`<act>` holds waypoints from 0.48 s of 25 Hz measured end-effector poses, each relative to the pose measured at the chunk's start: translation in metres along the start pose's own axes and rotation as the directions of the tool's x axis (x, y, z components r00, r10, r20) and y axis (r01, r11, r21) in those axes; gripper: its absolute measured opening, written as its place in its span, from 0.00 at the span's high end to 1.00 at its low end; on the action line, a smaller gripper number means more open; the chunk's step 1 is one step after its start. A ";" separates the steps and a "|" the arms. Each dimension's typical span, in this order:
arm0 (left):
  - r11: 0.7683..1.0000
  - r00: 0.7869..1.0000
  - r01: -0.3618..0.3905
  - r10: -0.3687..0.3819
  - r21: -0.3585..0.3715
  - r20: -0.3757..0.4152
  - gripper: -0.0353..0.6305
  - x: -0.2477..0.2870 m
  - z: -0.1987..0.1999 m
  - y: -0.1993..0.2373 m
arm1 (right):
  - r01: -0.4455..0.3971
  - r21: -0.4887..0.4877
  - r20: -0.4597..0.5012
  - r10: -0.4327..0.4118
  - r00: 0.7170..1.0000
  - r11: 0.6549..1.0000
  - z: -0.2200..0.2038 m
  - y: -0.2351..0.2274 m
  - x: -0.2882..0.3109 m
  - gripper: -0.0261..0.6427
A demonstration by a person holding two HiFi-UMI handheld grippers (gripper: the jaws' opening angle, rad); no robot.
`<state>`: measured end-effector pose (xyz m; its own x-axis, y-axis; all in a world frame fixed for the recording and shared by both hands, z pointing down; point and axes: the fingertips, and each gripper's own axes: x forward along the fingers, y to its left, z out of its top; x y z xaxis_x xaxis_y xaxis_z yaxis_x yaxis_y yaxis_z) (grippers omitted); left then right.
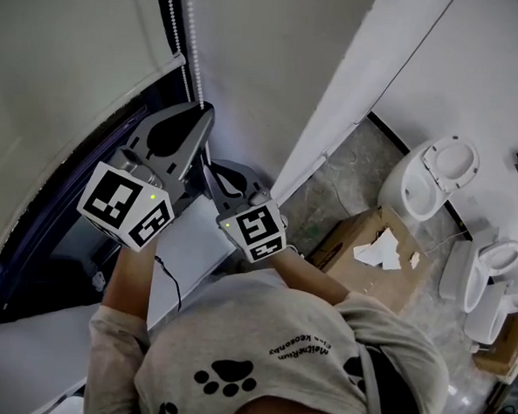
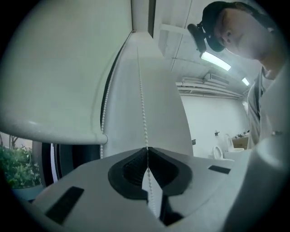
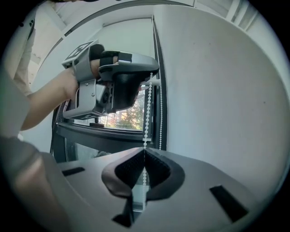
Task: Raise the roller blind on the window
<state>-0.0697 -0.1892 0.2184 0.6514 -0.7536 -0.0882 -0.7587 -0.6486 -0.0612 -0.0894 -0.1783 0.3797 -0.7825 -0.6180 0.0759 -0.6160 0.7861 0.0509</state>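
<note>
Currently the roller blind (image 2: 59, 68) is hanging over the upper part of the window (image 3: 127, 115). Its bottom bar (image 2: 54, 132) is running level across the window, leaving glass showing beneath. The bead chain (image 3: 147, 108) is hanging vertically along the window's right edge, in two strands side by side. The left gripper (image 2: 147, 152) is clamping one strand, pads pressed together on the beads. The right gripper (image 3: 144, 152) is clamping the same strand lower down by the window, directly under the left one. Both are pointing level toward the window's right edge. A white wall (image 3: 217, 90) is flanking the window on the right. Well away from the window, toilets (image 1: 432, 173) and a cardboard box (image 1: 370, 252) are sitting on a mottled grey floor (image 1: 339, 180).
</note>
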 end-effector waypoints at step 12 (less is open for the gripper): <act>0.998 0.999 -0.045 0.044 -0.037 -0.020 0.93 -0.007 -0.031 0.001 | 0.011 0.039 -0.058 -0.009 0.998 0.999 -0.032 -0.008 0.001 0.95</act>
<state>-0.0745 -0.1880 0.2501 0.6173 -0.7836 -0.0708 -0.7863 -0.6175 -0.0205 -0.0825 -0.1850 0.4108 -0.7702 -0.6236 0.1335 -0.6279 0.7782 0.0129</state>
